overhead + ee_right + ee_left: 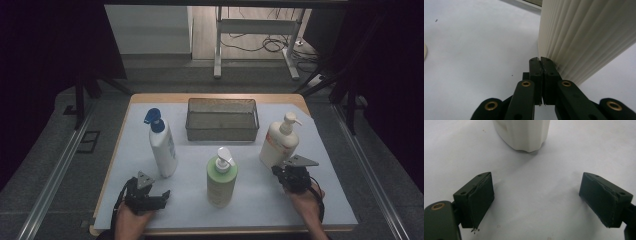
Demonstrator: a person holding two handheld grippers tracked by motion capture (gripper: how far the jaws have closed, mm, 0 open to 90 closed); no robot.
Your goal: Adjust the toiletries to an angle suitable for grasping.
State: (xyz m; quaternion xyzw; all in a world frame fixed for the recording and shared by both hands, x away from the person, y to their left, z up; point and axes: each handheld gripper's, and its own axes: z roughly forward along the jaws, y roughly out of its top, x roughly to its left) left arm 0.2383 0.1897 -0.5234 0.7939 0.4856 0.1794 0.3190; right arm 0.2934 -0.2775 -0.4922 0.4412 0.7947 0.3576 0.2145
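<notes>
The cream pump bottle (278, 145) stands upright near the table's right edge, just beyond the clenched, empty right gripper (278, 171), while the left gripper (162, 195) waits spread apart.

- The surface (280, 200) is covered with a matt, smooth white sheet; a wooden rim is seen along its far edge.
- The basket (222, 131) near the far edge is made of grey metal mesh, dull in finish.
- The cream bottle (584, 37) is of smooth plastic, finely ribbed along its side.
- The white bottle (164, 149) and the green bottle (221, 182) are of smooth plastic with a slight sheen.
- The left tongs (536, 202) and right tongs (540, 61) are of matt black plastic, with brass-coloured rivets.
</notes>
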